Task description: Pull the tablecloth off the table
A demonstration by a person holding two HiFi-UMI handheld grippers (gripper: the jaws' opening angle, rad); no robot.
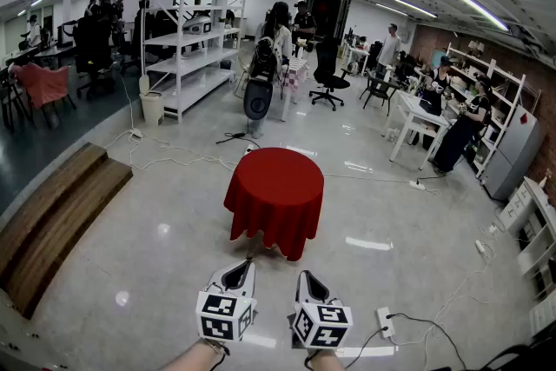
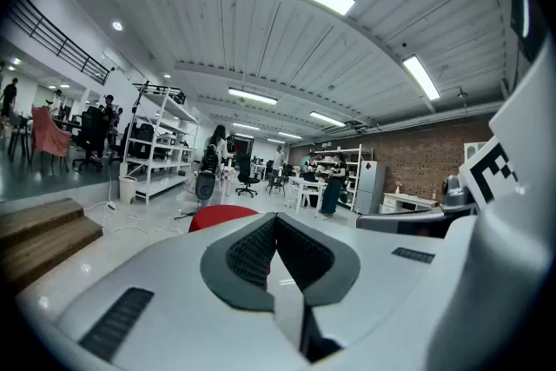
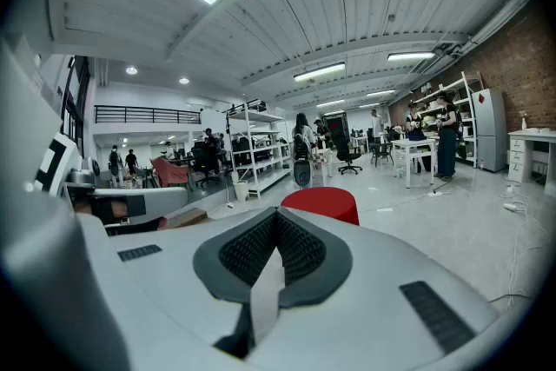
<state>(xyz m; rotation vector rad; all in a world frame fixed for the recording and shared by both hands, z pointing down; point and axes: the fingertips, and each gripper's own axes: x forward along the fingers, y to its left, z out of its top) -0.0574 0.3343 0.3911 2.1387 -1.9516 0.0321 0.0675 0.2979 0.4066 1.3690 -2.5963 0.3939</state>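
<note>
Tablecloth (image 1: 274, 191) hides the table completely.

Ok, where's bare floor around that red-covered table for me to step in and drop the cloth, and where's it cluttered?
Bare floor lies in front of the red tablecloth toward you, and on its left up to the wooden steps. Behind it, cables trail across the floor; a power strip sits near your right.

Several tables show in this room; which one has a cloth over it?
The round one standing alone in mid-floor, draped in a red tablecloth; the white table at the right has no cloth.
</note>
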